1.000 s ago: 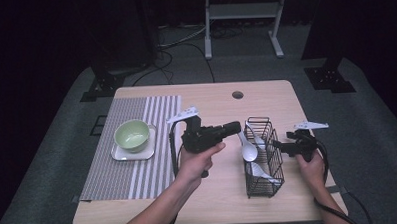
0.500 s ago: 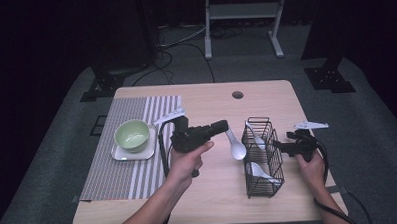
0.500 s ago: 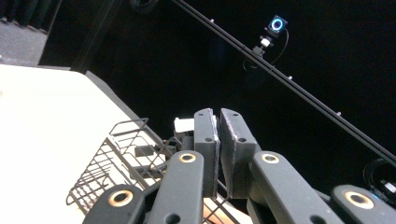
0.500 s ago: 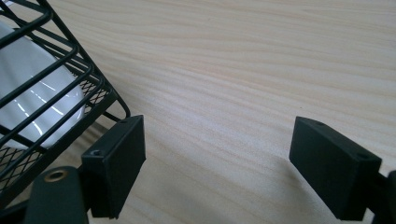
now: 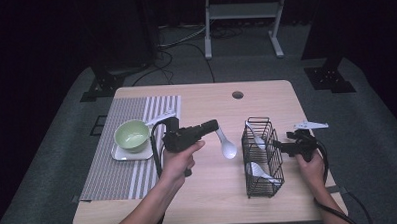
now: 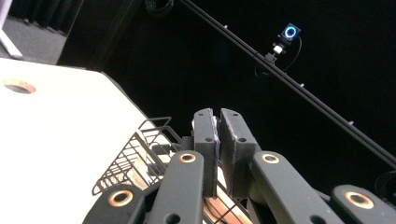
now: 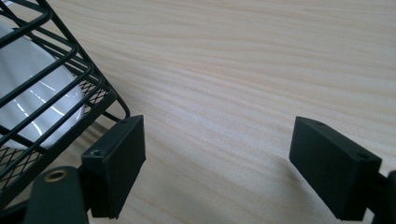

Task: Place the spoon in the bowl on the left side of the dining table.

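Observation:
My left gripper [image 5: 214,125] hovers over the middle of the table, shut on the handle of a white spoon [image 5: 228,148] whose bowl hangs down to the right. In the left gripper view the jaws [image 6: 215,115] are pressed together with a thin white sliver between them. A black wire basket [image 5: 262,160] stands to the right and holds two more white spoons [image 5: 258,171]. My right gripper [image 5: 282,147] rests open against the basket's right side. Its view has the basket's corner [image 7: 70,51] and a spoon [image 7: 28,93] behind the wires at the left, with bare wood between the jaws [image 7: 219,140].
A green bowl [image 5: 131,133] sits on a white square plate [image 5: 119,154] on a striped placemat [image 5: 113,170] at the left. A round cable hole [image 5: 237,95] is near the far edge. Dark floor and stands surround the wooden table [image 5: 209,201].
My left gripper has carried the white spoon leftward, away from the wire basket and toward the table's middle. The right gripper has stayed beside the basket.

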Action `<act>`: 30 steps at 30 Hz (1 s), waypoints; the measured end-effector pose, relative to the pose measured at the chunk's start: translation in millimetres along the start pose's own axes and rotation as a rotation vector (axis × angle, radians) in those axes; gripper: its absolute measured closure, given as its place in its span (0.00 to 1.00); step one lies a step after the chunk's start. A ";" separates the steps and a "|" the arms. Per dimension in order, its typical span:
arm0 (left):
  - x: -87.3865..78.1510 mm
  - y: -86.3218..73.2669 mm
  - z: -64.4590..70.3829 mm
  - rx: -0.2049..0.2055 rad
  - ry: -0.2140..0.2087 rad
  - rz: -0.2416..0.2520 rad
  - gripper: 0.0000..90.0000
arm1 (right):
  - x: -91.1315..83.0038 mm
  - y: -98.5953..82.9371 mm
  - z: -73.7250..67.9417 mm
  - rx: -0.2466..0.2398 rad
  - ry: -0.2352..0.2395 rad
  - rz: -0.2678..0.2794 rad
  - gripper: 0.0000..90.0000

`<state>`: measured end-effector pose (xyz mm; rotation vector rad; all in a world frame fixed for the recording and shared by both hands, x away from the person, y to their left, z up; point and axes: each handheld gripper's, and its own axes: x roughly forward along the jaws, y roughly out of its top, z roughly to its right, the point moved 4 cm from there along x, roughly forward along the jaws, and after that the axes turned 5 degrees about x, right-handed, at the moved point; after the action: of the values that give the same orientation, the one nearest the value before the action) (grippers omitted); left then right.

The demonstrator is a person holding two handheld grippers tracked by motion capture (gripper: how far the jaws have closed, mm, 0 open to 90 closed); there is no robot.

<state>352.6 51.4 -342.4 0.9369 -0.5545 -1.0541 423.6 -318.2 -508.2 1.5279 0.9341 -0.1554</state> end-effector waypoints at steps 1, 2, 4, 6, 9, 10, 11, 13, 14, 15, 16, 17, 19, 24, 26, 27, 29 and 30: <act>-0.4 -0.9 -0.9 -0.003 0.004 0.004 0.95 | 0.0 0.0 0.0 0.000 0.000 0.000 0.19; -0.4 -0.9 -0.9 -0.003 0.004 0.004 0.95 | 0.0 0.0 0.0 0.000 0.000 0.000 0.19; -2.8 -3.5 -4.5 -0.010 0.007 0.004 0.95 | 0.0 0.0 0.0 0.000 0.000 -0.001 0.19; -4.9 -4.5 -7.5 -0.015 0.015 0.009 0.95 | 0.0 0.0 0.0 0.000 -0.001 0.000 0.19; -7.5 -5.0 -10.7 -0.019 0.025 0.014 0.95 | 0.0 0.0 -0.1 0.000 -0.001 -0.001 0.19; -10.7 -5.2 -14.7 -0.025 0.039 0.020 0.95 | 0.1 0.0 0.0 0.000 -0.001 -0.001 0.19; -12.7 -5.4 -17.2 -0.027 0.045 0.021 0.95 | 0.0 0.0 0.0 0.000 -0.001 -0.001 0.19; -16.3 -6.6 -22.2 -0.036 0.053 0.026 0.95 | 0.1 0.0 0.0 0.000 -0.001 -0.001 0.19; -17.9 -7.8 -24.7 -0.048 0.059 0.026 0.95 | 0.2 0.0 0.1 0.000 -0.001 -0.001 0.19; -19.3 -8.9 -27.1 -0.055 0.063 0.027 0.95 | 0.1 0.0 0.1 0.000 -0.001 -0.002 0.19; -19.3 -8.9 -27.1 -0.055 0.063 0.027 0.95 | 0.1 0.0 0.2 0.001 0.000 -0.002 0.19; -20.7 -9.8 -29.1 -0.057 0.069 0.027 0.95 | 0.1 0.0 0.2 0.001 0.000 -0.002 0.19; -23.6 -11.0 -32.0 -0.062 0.077 0.025 0.95 | 0.1 0.0 0.2 0.003 -0.001 -0.002 0.19; -31.8 -8.3 -38.9 -0.062 0.103 0.038 0.95 | 0.2 -0.1 0.3 0.002 -0.001 -0.004 0.19; -34.2 -7.3 -41.1 -0.060 0.111 0.041 0.95 | 0.2 -0.1 0.4 0.002 -0.001 -0.004 0.19; -36.0 -6.5 -42.8 -0.061 0.115 0.046 0.95 | 0.2 -0.1 0.4 0.003 -0.001 -0.004 0.19; -41.0 -4.5 -47.1 -0.064 0.134 0.055 0.95 | 0.2 -0.1 0.4 0.002 -0.001 -0.004 0.19; -41.0 -4.5 -47.1 -0.064 0.134 0.055 0.95 | 0.2 -0.1 0.4 0.002 -0.001 -0.004 0.19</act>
<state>369.7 105.6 -368.7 0.9237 -0.4315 -0.9470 423.8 -318.4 -508.4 1.5281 0.9368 -0.1600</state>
